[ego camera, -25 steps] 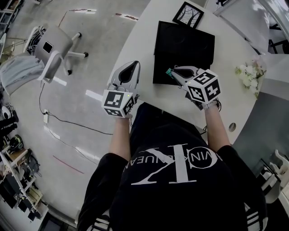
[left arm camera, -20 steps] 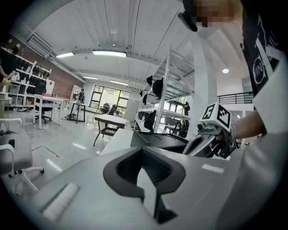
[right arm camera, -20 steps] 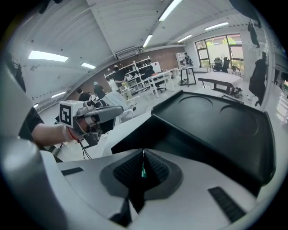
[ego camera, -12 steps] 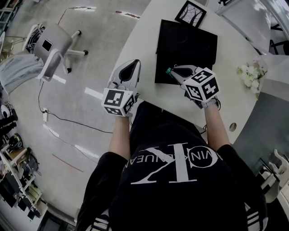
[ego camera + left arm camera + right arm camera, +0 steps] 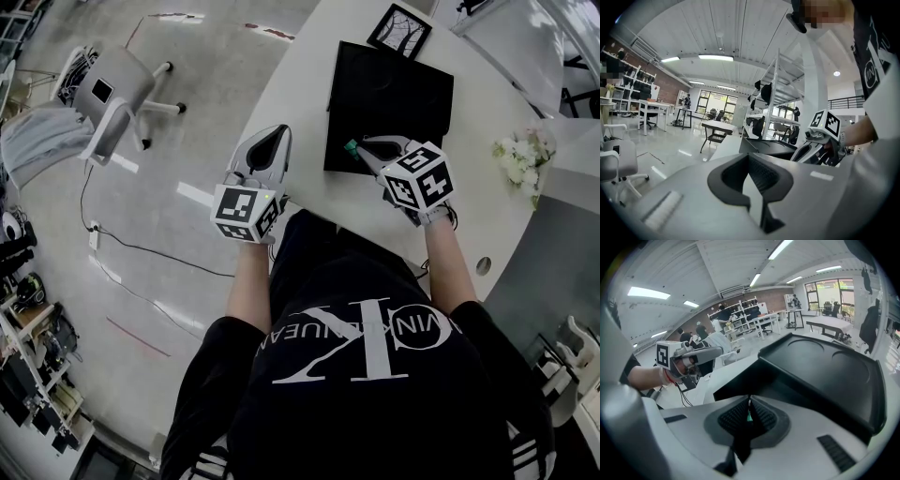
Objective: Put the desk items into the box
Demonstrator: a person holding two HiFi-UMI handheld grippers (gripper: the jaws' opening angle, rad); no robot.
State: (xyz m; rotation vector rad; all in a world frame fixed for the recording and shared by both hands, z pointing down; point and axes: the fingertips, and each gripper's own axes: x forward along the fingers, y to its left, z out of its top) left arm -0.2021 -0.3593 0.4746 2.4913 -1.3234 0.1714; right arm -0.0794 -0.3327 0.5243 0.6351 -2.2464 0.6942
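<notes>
A black box point(image 5: 389, 98) lies open on the white round table point(image 5: 291, 94); in the right gripper view its dark wall and lid point(image 5: 825, 371) rise just ahead. My right gripper point(image 5: 356, 150) point(image 5: 749, 411) is at the box's near edge, shut on a thin green-tipped item point(image 5: 350, 148) point(image 5: 749, 417) that pokes out between the pads. My left gripper point(image 5: 271, 136) point(image 5: 752, 176) hovers at the table's left edge, shut with nothing in it. From the left gripper view the right gripper point(image 5: 820, 138) shows at the right.
A framed picture point(image 5: 401, 30) lies beyond the box. White flowers point(image 5: 518, 155) stand at the table's right side, and a cable hole point(image 5: 482, 264) is near the person's right arm. A grey office chair point(image 5: 112, 98) stands on the floor to the left.
Almost nothing: the head view has shifted slightly, and both grippers keep their places and their grip.
</notes>
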